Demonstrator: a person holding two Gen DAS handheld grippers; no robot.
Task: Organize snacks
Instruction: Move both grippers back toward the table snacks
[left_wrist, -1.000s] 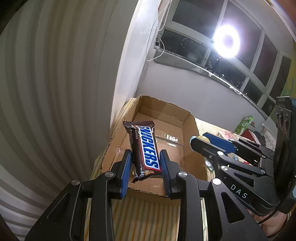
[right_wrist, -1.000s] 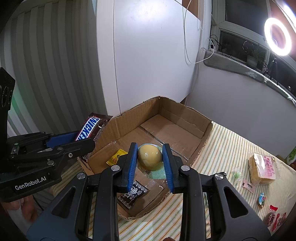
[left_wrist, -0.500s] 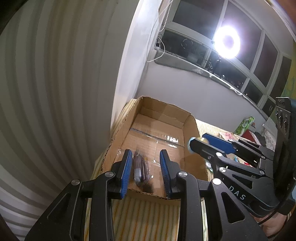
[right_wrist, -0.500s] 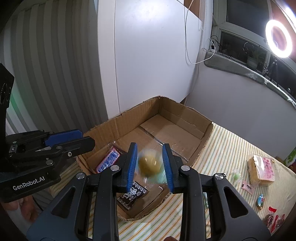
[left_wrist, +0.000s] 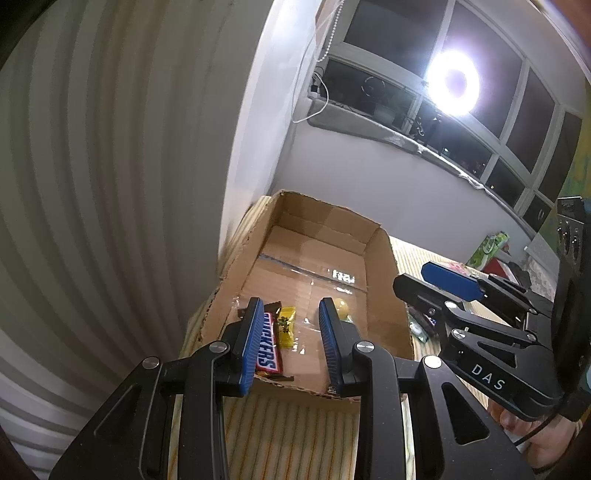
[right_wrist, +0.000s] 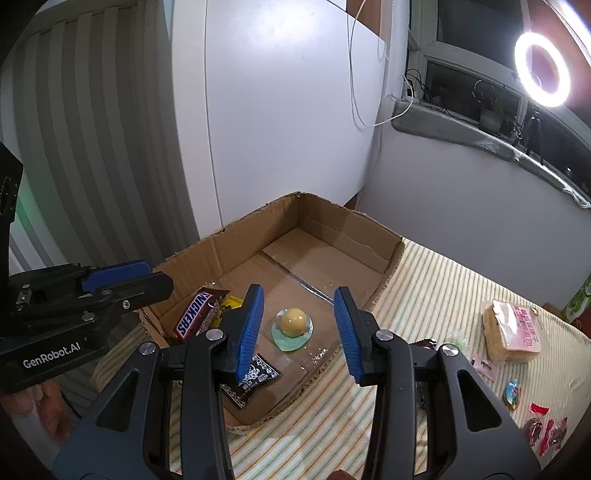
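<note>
Both claws hang empty over the cardboard box (right_wrist: 373, 236): the left claw (left_wrist: 290, 343) is parted, the right claw (right_wrist: 299, 328) is opening. Below, the Snickers bar (right_wrist: 194, 314) and yellow round snack (right_wrist: 293, 320) lie inside the box.

Two handheld grippers are being shown, both built of black, angular plastic frames with cut-out openings. The left gripper (left_wrist: 288, 341) is being seen with ribbed blue pads on its fingers (left_wrist: 250, 347) and round silver screws at the joints; "GenRobot.AI" is being displayed in white on its side. The right gripper (right_wrist: 299, 332) is being fitted likewise with blue pads (right_wrist: 347, 332) and silver screws, "DAS" being printed on its body, and a thin black cable is being trailed below it.
</note>
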